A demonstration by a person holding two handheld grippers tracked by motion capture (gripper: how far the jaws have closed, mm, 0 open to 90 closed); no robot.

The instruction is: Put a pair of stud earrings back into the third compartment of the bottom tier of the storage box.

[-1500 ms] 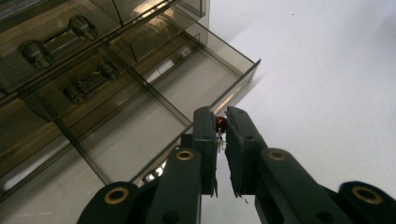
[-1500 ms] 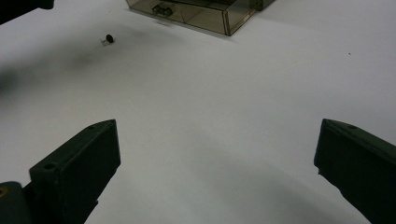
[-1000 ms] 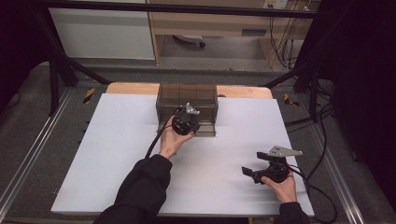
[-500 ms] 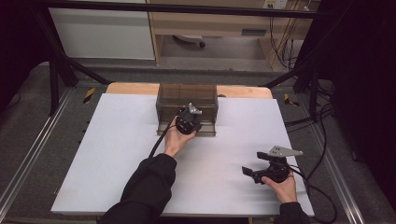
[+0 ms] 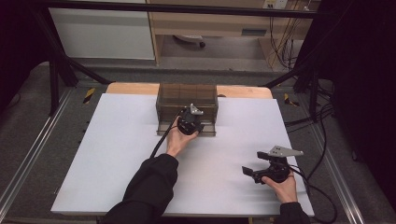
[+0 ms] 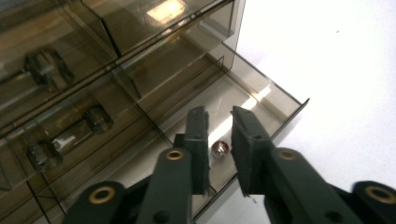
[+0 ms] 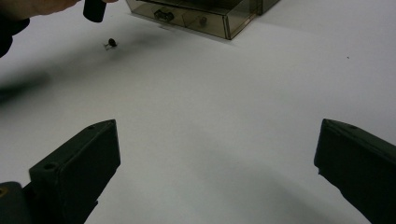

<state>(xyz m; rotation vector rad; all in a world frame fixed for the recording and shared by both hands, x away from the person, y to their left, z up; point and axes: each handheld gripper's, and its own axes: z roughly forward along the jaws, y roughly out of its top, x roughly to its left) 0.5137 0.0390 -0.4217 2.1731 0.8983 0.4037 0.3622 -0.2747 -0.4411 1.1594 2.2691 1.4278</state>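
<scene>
A: White table under a black frame, wooden edge at the far side, dark floor around it.
B: What stands on it?
A: Smoked clear drawer box at the far middle, bottom drawer pulled out toward the person.
B: Left claw?
A: Left claw sits right over the open drawer, jaws pointing down into it. High view puts it at the box front, left hand behind it, black sleeve, cable trailing back.
B: State?
A: Jaws narrowly parted, nothing held. Small gap between the pads.
B: Anything in the drawer?
A: Small shiny round thing, silver with a reddish tint, lying on the drawer floor directly below the gap between the jaws. Can't tell what it is. Not touching either jaw as far as I can see.
B: Upper drawers?
A: Closed, with clear bar handles off to the left of the left claw. Contents too murky to read.
B: Right claw?
A: Right claw rests low at the near right of the table, well apart from the box, held by the right hand. Grey three-cornered plate on top. Jaws spread wide, empty; in its own view bare white table between them.
B: Ahead of it?
A: The box far ahead, open drawer facing it. Tiny dark speck on the table ahead and left, too small to identify.
</scene>
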